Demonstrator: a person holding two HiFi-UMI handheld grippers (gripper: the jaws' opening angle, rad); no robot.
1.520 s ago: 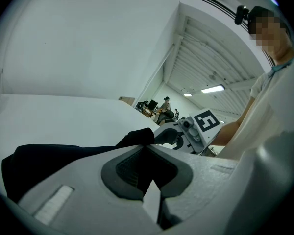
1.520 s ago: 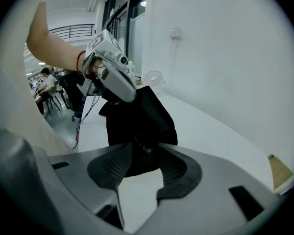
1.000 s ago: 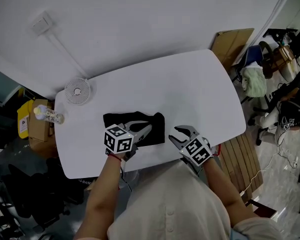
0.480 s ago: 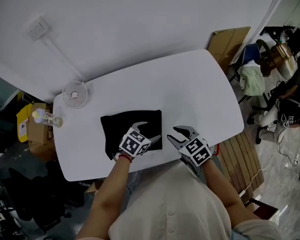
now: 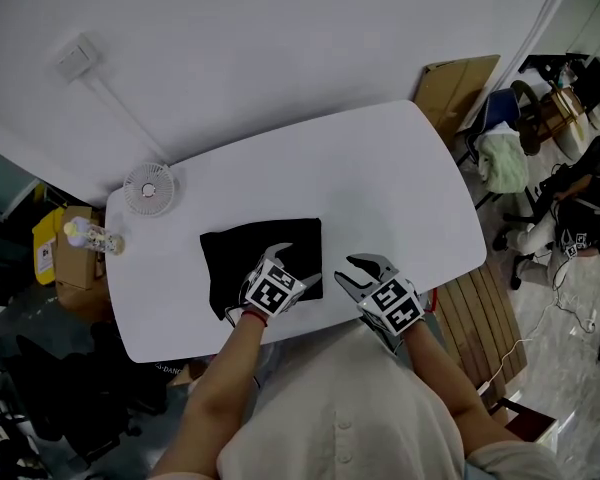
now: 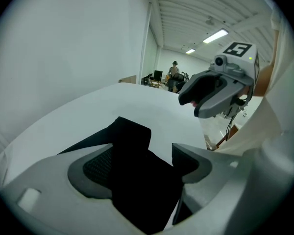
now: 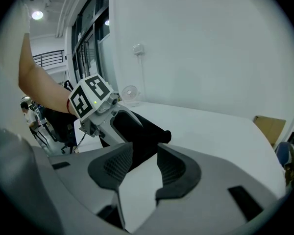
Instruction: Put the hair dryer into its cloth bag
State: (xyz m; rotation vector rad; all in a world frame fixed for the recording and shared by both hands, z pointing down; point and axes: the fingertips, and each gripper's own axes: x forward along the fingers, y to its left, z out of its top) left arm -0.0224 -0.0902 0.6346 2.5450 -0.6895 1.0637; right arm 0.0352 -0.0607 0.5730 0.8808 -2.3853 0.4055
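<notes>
One black cloth bag [image 5: 248, 260] lies flat on the near half of the one white, round-cornered table [image 5: 380, 178], its near edge close to the table's front rim. In the right gripper view its nearest end looks like a thick rolled bulge; what is inside cannot be told, and no view shows a hair dryer on its own.

Two grippers are at work, each bearing one marker cube. The left gripper [image 5: 292, 265] points steeply down over the bag's near right corner. Its jaws have just been opening and now stand wide apart; in the left gripper view the black cloth runs between the two pads, loose, with neither pad pressing on it, so the bag is released. The right gripper [image 5: 347, 270] hangs just beside the bag's right edge, above bare tabletop at the front rim. Its jaws are part-way apart with only white table showing between them, so it holds nothing.

Farther out, one small round white desk fan [image 5: 149, 188] stands at the table's far left corner, well apart from the bag. One clear plastic bottle [image 5: 92, 235] is just off the left edge.
</notes>
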